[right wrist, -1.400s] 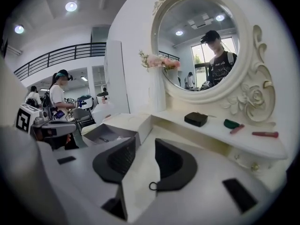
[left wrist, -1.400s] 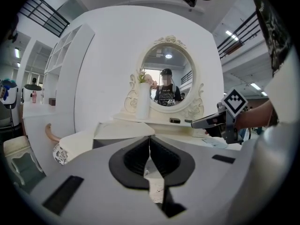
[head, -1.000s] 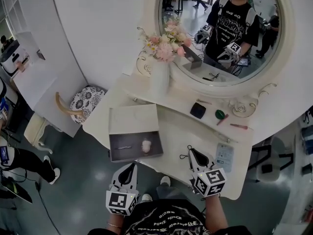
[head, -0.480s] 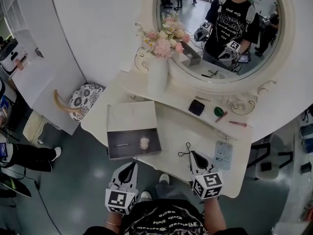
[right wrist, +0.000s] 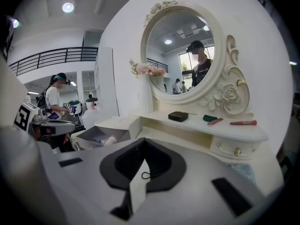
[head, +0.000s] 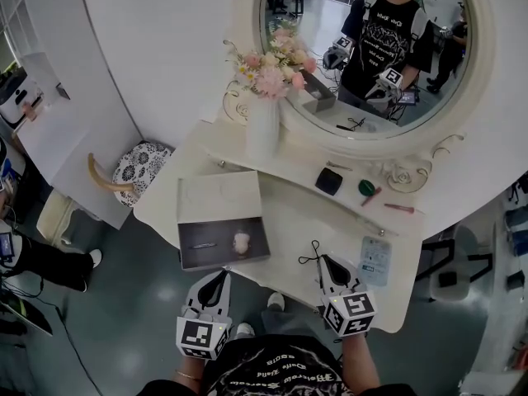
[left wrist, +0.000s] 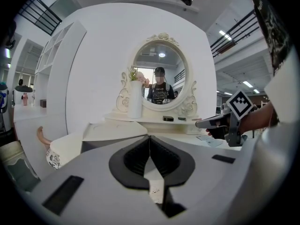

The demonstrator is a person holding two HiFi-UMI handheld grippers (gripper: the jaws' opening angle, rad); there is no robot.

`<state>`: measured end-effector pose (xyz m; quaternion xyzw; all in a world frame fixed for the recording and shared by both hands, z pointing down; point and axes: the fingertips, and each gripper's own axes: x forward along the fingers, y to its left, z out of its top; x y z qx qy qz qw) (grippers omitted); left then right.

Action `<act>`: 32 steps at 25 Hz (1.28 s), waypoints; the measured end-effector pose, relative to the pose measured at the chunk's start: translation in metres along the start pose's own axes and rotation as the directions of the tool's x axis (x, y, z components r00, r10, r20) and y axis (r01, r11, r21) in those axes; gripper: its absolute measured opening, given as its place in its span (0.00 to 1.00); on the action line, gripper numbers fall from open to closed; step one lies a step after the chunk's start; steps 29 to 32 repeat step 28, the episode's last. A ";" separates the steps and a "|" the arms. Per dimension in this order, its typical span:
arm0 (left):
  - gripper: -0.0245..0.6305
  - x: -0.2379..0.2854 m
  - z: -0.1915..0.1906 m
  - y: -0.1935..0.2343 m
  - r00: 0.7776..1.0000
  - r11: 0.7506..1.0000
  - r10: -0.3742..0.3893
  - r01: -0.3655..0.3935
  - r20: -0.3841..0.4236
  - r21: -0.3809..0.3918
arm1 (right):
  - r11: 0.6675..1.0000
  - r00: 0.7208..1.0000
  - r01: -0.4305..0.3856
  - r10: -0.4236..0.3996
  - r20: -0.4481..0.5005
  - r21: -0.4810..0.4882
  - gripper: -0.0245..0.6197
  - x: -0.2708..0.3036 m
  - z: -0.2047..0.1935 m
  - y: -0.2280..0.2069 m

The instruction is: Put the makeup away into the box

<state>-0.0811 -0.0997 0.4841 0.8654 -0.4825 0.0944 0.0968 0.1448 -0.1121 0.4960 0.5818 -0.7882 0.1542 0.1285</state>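
The open box [head: 186,256] lies at the table's front left, its grey inside holding a pale item [head: 241,242] and a thin stick [head: 202,245]; its lid [head: 219,196] lies flat behind. A black compact [head: 328,181], a green piece [head: 366,187], a pink stick [head: 374,197] and a red pencil [head: 403,209] sit on the shelf under the mirror. My left gripper [head: 217,281] is shut and empty just in front of the box. Over the table's front edge, my right gripper [head: 327,266] is shut and empty. The compact [right wrist: 178,116] lies far ahead of the right gripper [right wrist: 143,146].
A white vase of flowers [head: 266,126] stands at the shelf's left end. A flat pale packet [head: 377,260] lies right of my right gripper, and a small black cord loop [head: 312,254] lies by its tip. A patterned stool [head: 142,170] stands left of the table [head: 297,221].
The head view has drifted slightly. Neither gripper nor any object has visibly moved.
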 end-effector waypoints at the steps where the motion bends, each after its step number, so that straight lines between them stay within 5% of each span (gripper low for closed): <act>1: 0.06 0.000 0.000 0.000 1.000 1.000 -0.002 0.002 -0.001 0.002 | 1.000 1.000 -0.001 0.001 0.004 0.000 0.05 0.000 0.001 0.001; 32: 0.06 -0.016 -0.007 0.002 1.000 1.000 -0.011 0.011 0.002 -0.002 | 0.999 1.000 0.020 -0.020 0.002 -0.039 0.05 -0.015 -0.005 0.017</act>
